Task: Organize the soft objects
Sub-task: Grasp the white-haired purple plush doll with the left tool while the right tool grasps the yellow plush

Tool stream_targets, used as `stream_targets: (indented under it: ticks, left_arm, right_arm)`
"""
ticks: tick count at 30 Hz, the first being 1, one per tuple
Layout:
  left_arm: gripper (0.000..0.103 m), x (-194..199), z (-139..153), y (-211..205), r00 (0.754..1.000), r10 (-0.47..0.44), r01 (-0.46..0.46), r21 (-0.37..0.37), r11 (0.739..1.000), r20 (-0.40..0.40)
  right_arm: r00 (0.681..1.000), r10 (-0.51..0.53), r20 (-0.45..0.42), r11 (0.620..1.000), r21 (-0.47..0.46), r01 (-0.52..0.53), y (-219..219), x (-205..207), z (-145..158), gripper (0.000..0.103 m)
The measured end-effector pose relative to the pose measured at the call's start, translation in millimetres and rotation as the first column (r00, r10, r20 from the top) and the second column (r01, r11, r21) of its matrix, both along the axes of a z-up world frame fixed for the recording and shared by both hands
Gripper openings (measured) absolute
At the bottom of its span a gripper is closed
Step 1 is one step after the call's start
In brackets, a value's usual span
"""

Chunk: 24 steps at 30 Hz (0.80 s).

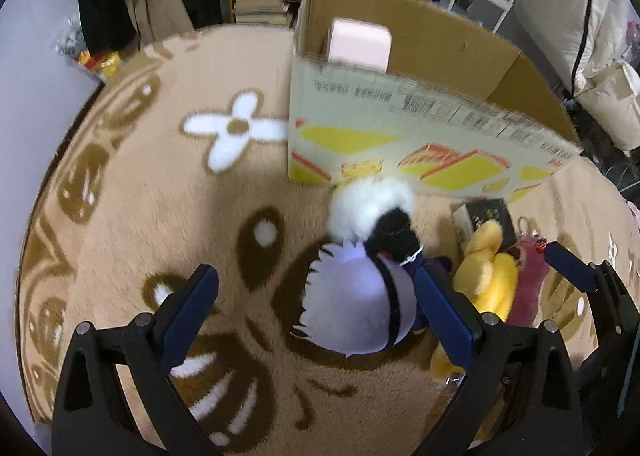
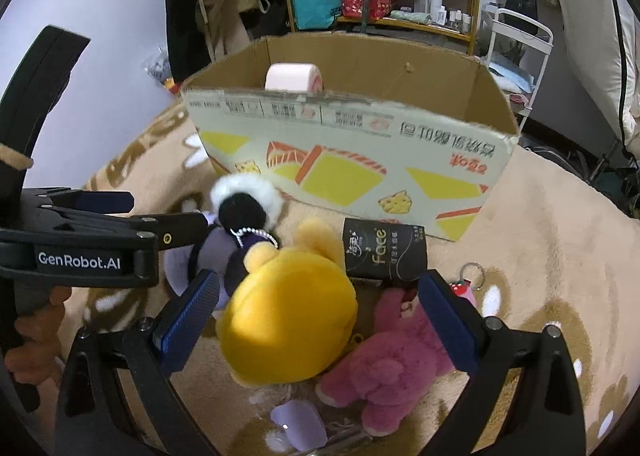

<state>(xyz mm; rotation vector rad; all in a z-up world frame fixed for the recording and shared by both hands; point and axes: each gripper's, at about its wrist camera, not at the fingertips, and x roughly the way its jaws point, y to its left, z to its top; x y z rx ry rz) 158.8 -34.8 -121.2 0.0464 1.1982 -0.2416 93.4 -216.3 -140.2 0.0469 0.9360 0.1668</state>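
**Plush toys on the rug before the box**

Left wrist: the lavender plush (image 1: 356, 304) lies between the wide-open left tool (image 1: 316, 308).

Right wrist: the open right tool (image 2: 316, 320) straddles the yellow plush (image 2: 288, 320) and pink plush (image 2: 392, 356); the black pack (image 2: 384, 252) reads "face", the other tool "GenRobot.AI".

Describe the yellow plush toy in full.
The yellow plush toy is soft and fuzzy, bright yellow on its rounded back with paler orange-yellow ears or limbs toward the cardboard box. It lies on the patterned rug between the open fingers of the right hand-held gripper, not gripped. A pink plush toy presses against one side, a purple doll against the other, and a black tissue pack lies just beyond it.
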Motion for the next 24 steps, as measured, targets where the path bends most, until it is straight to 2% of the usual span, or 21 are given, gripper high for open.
stream_targets:
  ticks: [7,14,19,24]
  left_arm:
    - [0.097,2,-18,-5,0.998,-0.012,0.012,-0.006,1.0,-0.055]
    - [0.096,7,-31,0,0.993,0.019,-0.029,-0.086,0.996,-0.115]
    - [0.088,6,-40,-5,0.989,0.0,-0.02,-0.126,0.992,-0.15]
    - [0.071,2,-41,-9,0.987,-0.01,-0.019,-0.18,0.983,-0.16]
  right_arm:
    - [0.996,0.045,-0.08,0.999,-0.026,-0.047,9,10,-25,0.102]
    - [0.991,0.078,-0.107,0.997,0.015,-0.076,14,11,-30,0.085]
    - [0.99,0.089,-0.108,0.996,0.007,-0.089,19,10,-31,0.082]
    - [0.99,0.084,-0.114,0.996,0.013,-0.083,21,14,-33,0.082]
